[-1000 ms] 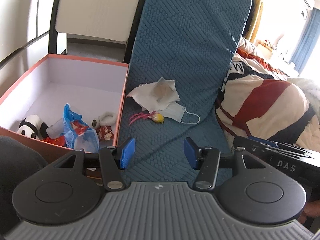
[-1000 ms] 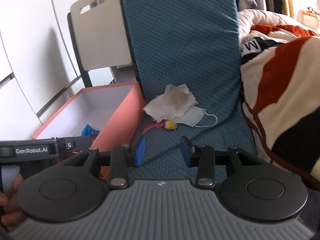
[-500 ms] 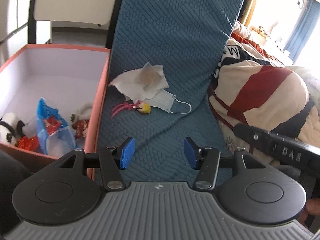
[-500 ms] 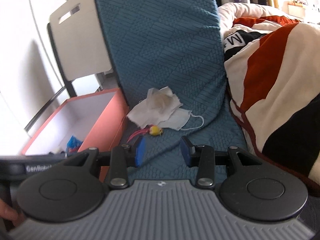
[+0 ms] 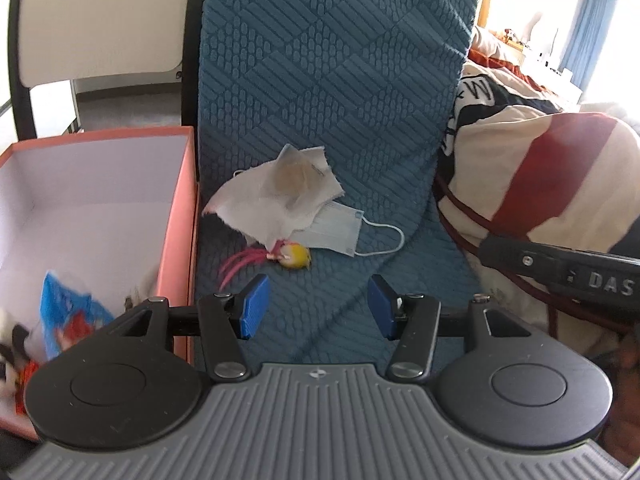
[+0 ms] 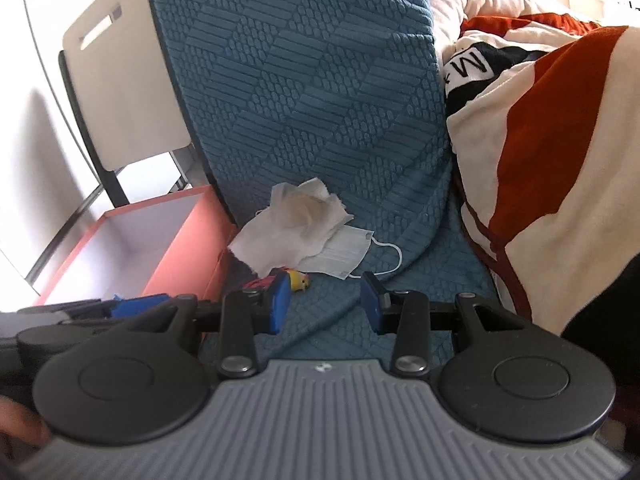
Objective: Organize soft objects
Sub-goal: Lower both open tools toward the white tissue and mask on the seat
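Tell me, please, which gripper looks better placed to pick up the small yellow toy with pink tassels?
Probably the right gripper: the yellow toy with pink tassels lies just ahead of its open, empty jaws. The left gripper, also open and empty, sits further back from it, beside the orange cardboard box.

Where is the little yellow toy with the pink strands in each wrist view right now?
Left wrist: the yellow toy lies on the blue cover, centre frame, just beyond the left gripper.
Right wrist: the same toy sits beside the left blue pad, partly hidden.
Shared landmark: the stained white tissue directly behind it.
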`<state>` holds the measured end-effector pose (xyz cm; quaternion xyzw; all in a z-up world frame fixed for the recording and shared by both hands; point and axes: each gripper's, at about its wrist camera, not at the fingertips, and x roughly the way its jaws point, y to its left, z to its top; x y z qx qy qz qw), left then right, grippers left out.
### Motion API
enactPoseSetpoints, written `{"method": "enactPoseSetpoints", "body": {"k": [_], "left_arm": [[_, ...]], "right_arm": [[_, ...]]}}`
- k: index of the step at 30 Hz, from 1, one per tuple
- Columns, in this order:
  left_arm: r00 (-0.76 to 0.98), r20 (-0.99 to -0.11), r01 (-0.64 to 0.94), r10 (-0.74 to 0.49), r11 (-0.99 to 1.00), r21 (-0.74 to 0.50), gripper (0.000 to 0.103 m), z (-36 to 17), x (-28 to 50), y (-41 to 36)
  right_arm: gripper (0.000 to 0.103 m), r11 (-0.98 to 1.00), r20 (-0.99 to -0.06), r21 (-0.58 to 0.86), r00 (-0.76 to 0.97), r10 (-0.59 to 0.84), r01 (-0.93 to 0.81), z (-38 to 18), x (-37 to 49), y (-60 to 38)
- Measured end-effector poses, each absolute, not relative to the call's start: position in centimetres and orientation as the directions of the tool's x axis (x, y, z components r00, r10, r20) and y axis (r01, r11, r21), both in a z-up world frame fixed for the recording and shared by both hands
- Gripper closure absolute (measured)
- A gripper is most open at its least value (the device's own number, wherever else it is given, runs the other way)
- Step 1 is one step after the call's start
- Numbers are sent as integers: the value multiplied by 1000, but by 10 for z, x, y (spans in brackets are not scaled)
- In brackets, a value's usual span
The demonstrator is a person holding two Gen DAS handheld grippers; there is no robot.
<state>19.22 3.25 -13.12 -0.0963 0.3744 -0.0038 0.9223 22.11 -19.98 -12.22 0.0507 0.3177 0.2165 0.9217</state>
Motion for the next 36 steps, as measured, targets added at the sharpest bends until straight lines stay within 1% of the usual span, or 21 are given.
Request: {"method": "enactPoseSetpoints", "body": {"k": [7, 11, 13, 18, 21, 24, 27, 33, 36], "left_arm": [[712, -698, -68, -83, 980, -185, 43, -145, 233, 42], [726, -682, -50, -82, 984, -172, 43, -152, 252, 40], [724, -684, -40, -83, 986, -161, 43, -156, 264, 36], [720, -687, -43, -98, 982, -185, 43, -164, 287, 34], [713, -697, -47, -77, 987, -156, 43, -170, 301, 33], [704, -708, -67, -60, 986, -151, 43, -175, 315, 37], [699, -713, -85, -51, 985, -153, 43, -181, 331, 43], [702, -712, -94, -23, 988, -124, 43, -188, 362, 52], [704, -710, -93, -24, 988, -126, 43, -191, 376, 57]], "right_arm": [[61, 888, -564, 286, 686, 460, -360, -130, 252, -201], [61, 870, -568, 340, 659, 493, -357, -136, 273, -203], [61, 868, -579, 365, 648, 494, -336, -140, 286, -204], [60, 858, -593, 430, 628, 503, -282, -149, 318, -209], [60, 857, -609, 448, 614, 502, -256, -154, 338, -206], [59, 853, -617, 462, 602, 506, -243, -159, 354, -199], [59, 830, -619, 507, 573, 537, -232, -165, 371, -192], [59, 816, -640, 550, 537, 549, -179, -178, 404, -181], [59, 790, -633, 592, 515, 579, -160, -185, 422, -177]]}}
